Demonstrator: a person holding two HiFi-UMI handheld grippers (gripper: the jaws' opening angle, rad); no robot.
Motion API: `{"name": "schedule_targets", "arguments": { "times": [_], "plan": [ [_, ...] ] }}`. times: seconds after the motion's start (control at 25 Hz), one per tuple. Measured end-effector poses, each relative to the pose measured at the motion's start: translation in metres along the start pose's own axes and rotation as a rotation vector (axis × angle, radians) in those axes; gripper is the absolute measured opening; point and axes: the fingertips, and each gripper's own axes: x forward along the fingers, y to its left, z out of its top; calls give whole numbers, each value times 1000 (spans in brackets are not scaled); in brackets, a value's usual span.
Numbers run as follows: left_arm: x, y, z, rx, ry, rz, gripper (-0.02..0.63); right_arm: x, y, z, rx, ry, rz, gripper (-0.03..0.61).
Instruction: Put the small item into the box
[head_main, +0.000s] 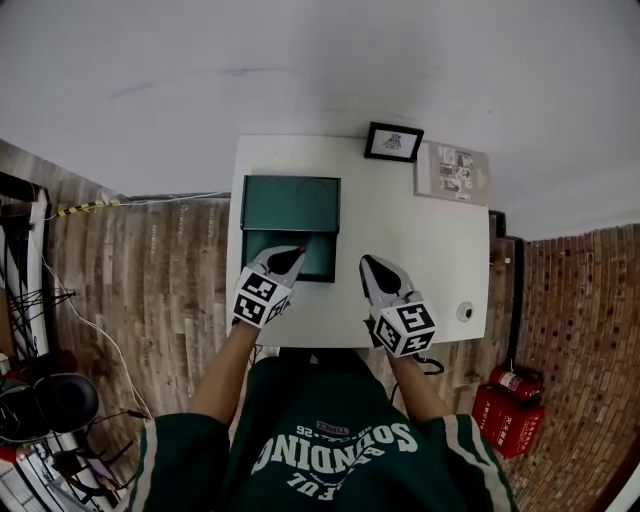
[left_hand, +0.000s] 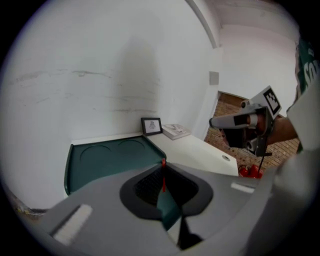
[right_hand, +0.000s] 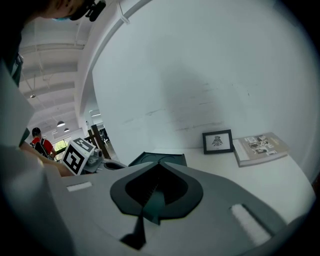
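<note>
The small red item (left_hand: 163, 179), a thin sliver, is pinched between the closed tips of the left claw (left_hand: 163, 161). It has not been released, so the task looks about half done. What appears to be left is lowering it and letting go into the dark green open box (head_main: 290, 205) on the white tabletop (head_main: 400, 235).

The head view places the left claw's tip over the box's lower tray. Only the left gripper view shows the item in the grip. The right claw (right_hand: 159, 161) has its jaws together and empty, and rests beside the box.
</note>
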Motion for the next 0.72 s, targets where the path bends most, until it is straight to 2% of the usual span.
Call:
{"name": "schedule_targets", "arguments": {
  "times": [0.28,0.44,0.72],
  "plan": [
    [42,-8,-21,13,102,-60,64,-16,-16,-11,26,11,-49,2],
    [57,-5,-37,46,171,-61,64,-24,-25,-14,37,9,-75,2],
    [67,2,-57,36,258,-64,64,-32,-37,-12,52,3,-105,3]
  ]
}}
